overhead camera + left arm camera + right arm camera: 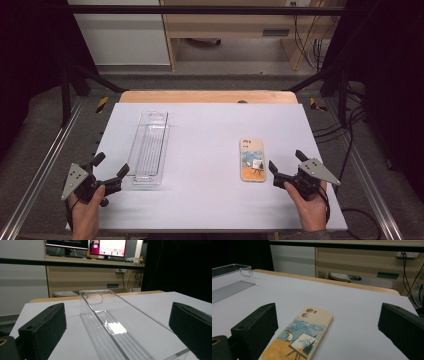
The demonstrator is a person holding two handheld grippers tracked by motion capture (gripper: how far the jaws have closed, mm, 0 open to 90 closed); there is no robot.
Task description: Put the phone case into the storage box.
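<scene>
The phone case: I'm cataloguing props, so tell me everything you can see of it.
The phone case is cream-coloured with rounded corners and looks like soft plastic. Its back, facing up, carries a painted scene: blue sky, a yellow field, a figure in a hat beside an easel. Two round camera openings sit at its far end. It lies flat on the white table, lengthwise away from the person, on the right side. Nothing grips it; the right hand-held gripper sits open just beside its near end, and I cannot tell if a jaw touches it.

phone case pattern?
Cream phone case printed with a painter at an easel in a yellow field; clearest in the right gripper view.
</scene>
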